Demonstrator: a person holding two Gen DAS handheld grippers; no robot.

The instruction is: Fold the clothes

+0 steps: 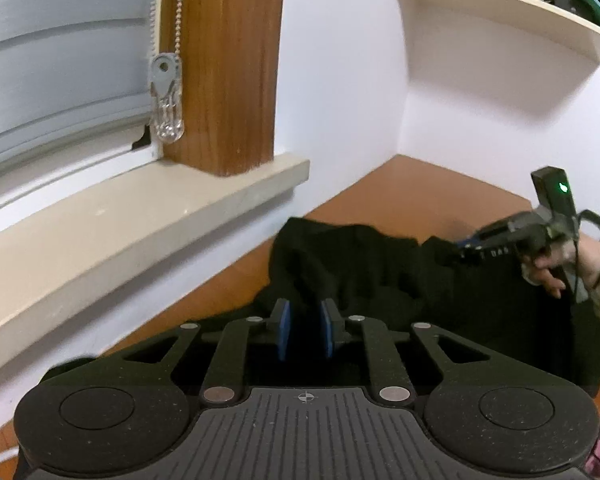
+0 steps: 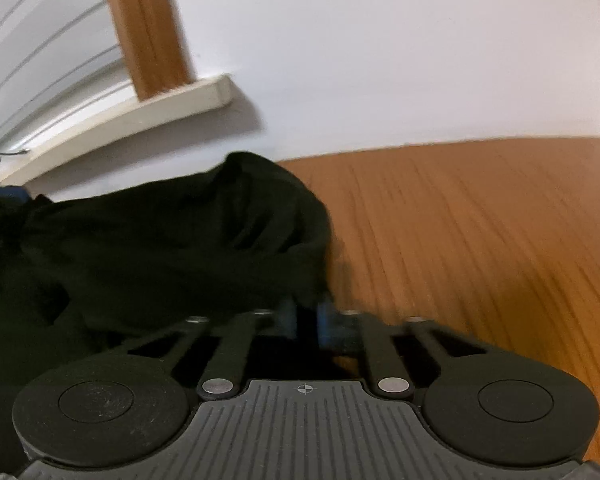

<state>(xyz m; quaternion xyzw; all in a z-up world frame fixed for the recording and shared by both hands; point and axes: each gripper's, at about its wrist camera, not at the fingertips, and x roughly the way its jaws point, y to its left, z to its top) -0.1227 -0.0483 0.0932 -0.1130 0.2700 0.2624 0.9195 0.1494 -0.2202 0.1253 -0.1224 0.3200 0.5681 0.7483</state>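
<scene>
A black garment (image 1: 380,280) lies bunched on the wooden table (image 1: 400,192), close to the wall. In the left wrist view my left gripper (image 1: 306,330) hovers at its near edge. The blue pads (image 1: 285,332) stand a little apart with their inner faces showing, and dark cloth lies in and behind the gap. My right gripper (image 1: 462,248), held by a hand (image 1: 548,272), pinches the garment's far right edge. In the blurred right wrist view the right gripper (image 2: 308,320) is shut on a fold of the garment (image 2: 160,248). The left gripper (image 2: 4,194) shows at the far left.
A beige window sill (image 1: 140,216) juts out over the table on the left, with a wooden post (image 1: 224,80), blinds and a bead cord above it. A white shelf (image 1: 500,12) with books hangs at the upper right. Bare wooden tabletop (image 2: 480,240) stretches right of the garment.
</scene>
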